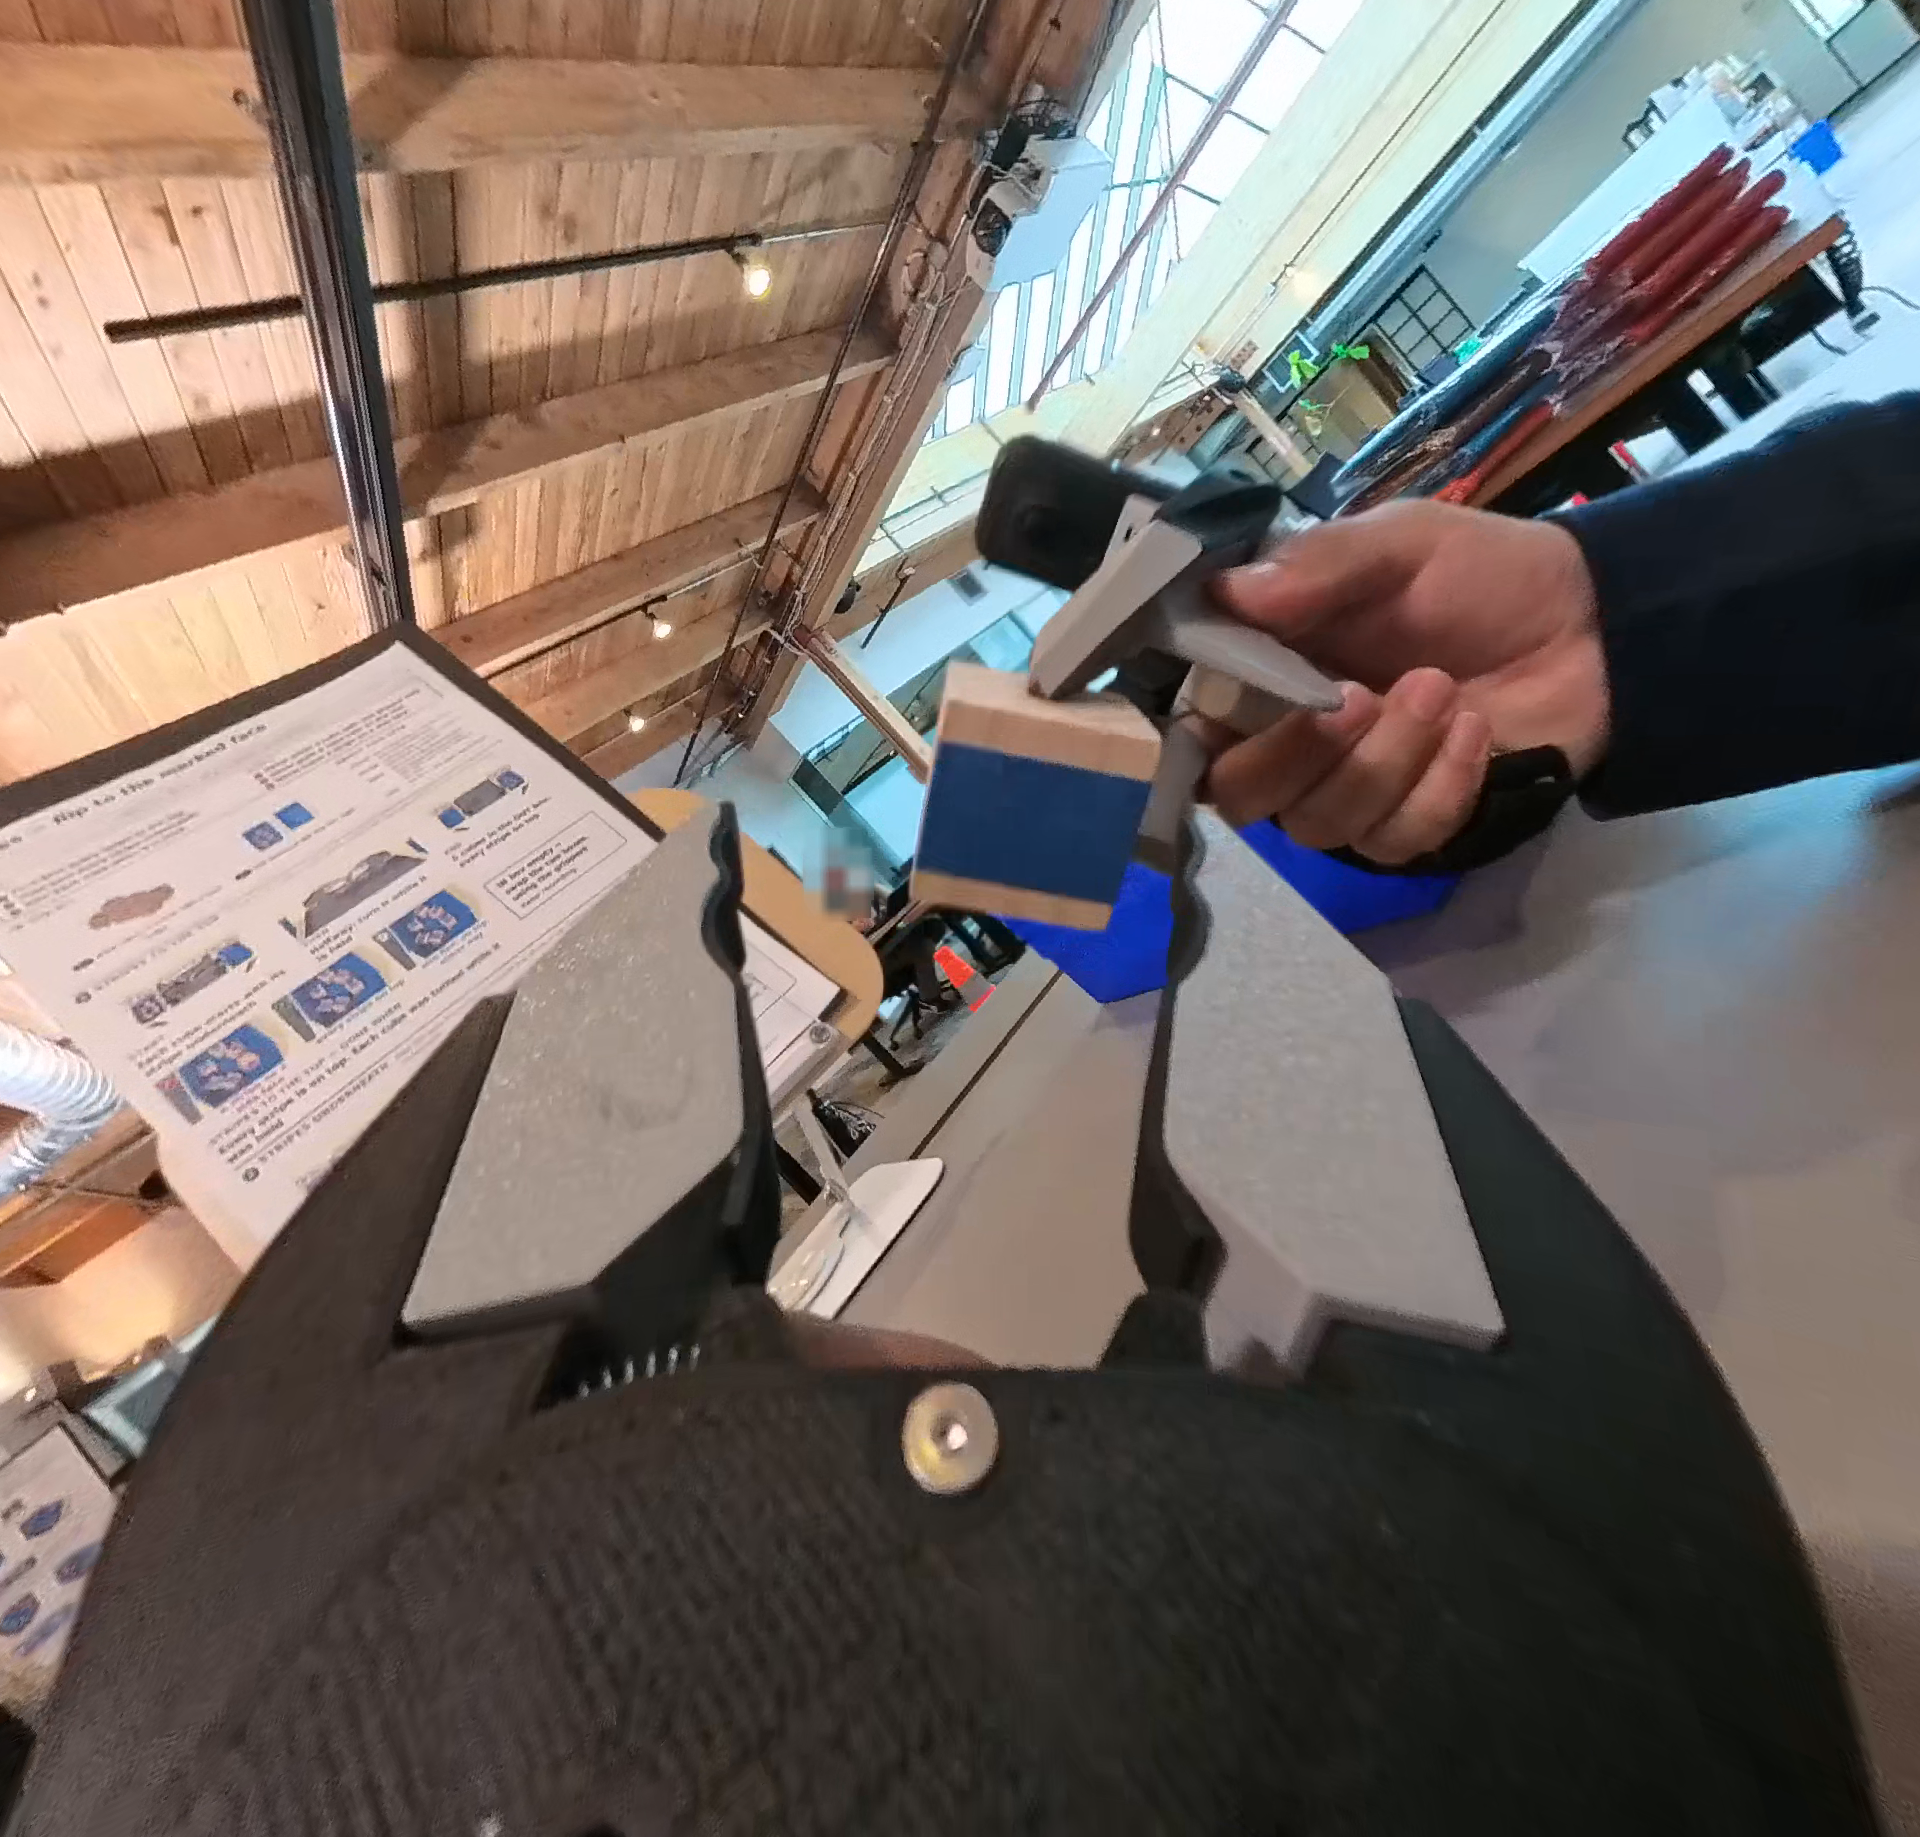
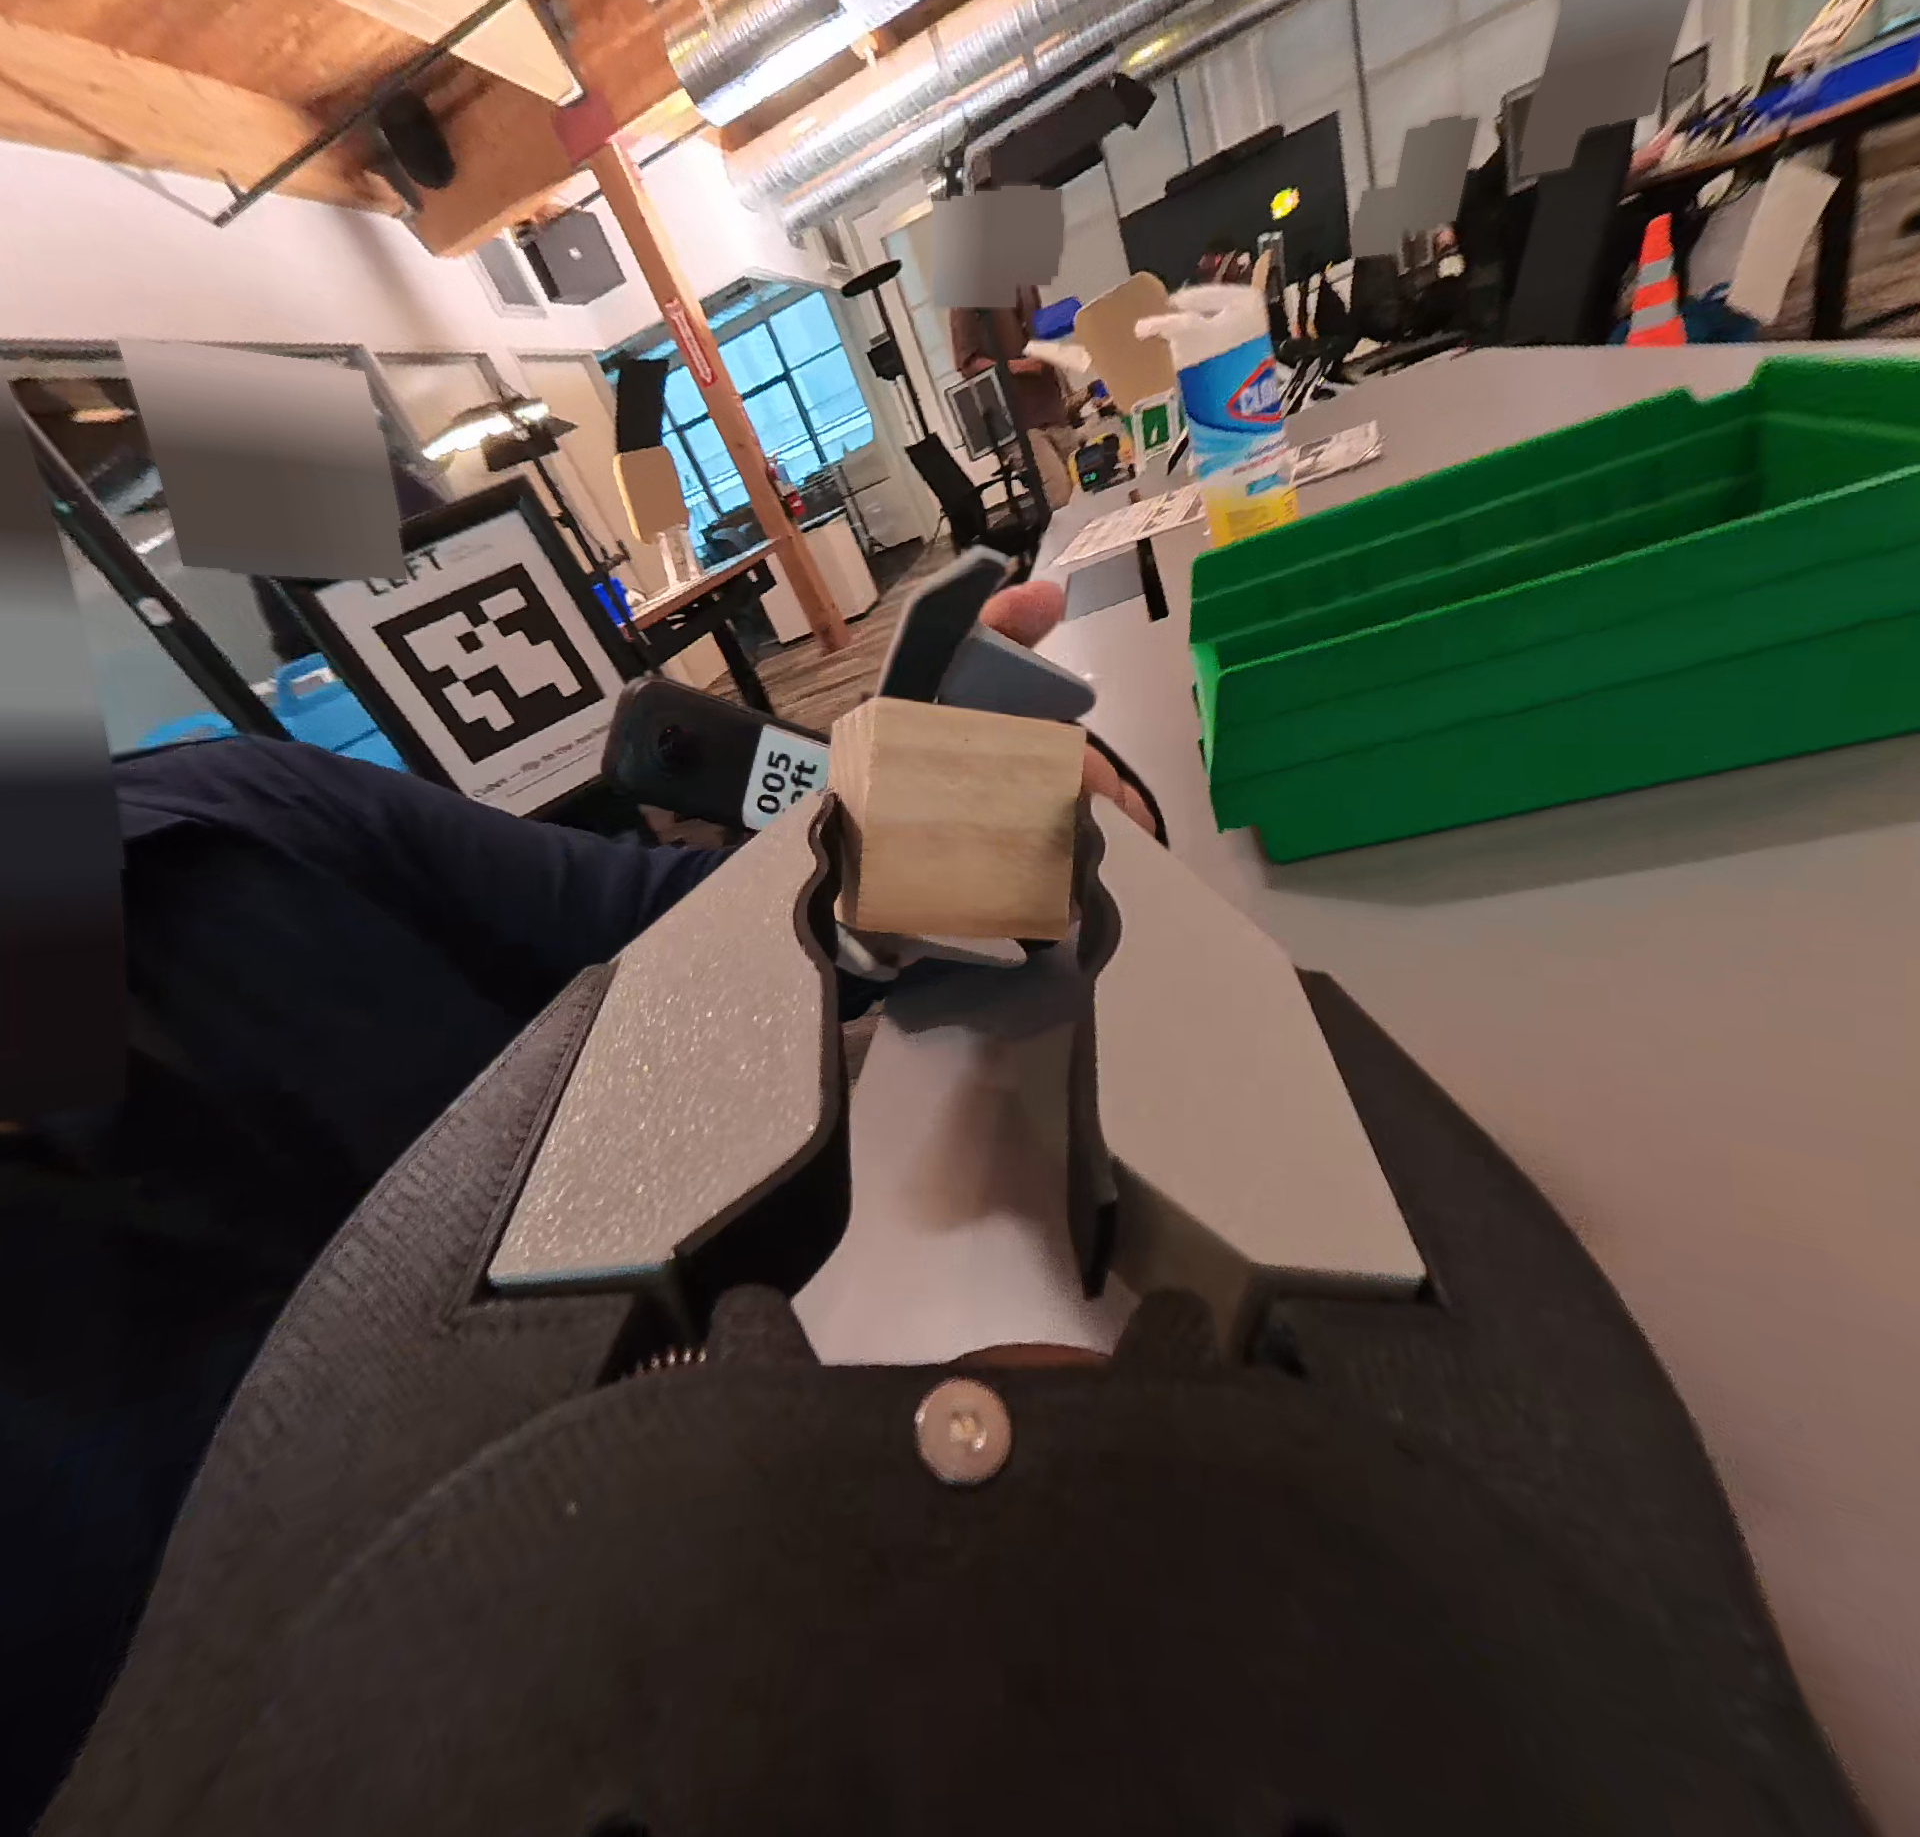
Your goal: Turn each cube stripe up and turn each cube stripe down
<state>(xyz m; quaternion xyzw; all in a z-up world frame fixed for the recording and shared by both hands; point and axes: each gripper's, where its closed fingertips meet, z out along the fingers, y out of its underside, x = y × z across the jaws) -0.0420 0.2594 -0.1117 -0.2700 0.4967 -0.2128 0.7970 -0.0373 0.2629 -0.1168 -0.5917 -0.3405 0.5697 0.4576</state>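
While your left hand-held gripper (image 1: pixel 956 904) waits released at lower centre, your right hand-held gripper (image 2: pixel 961 878) grasps the cube (image 2: pixel 961 831) mid-frame, lifted off the desk (image 2: pixel 1558 1008), blue stripe facing left. You're mid-turn; next, rotate it and set it down.

Two wide-angle cameras, one mounted on each handheld gripper, look forward along their own fingers, which fill the lower half of each frame. The left wrist view tilts steeply upward toward the wooden ceiling (image 1: pixel 520 260), facing the right gripper (image 1: pixel 1101 738) close ahead. The right wrist view looks more level across the grey table (image 2: pixel 1558 1008), facing the left gripper (image 2: pixel 966 738). The cameras point at each other at close range; both views share the wooden cube (image 1: pixel 1034 811) (image 2: pixel 961 831) between them.
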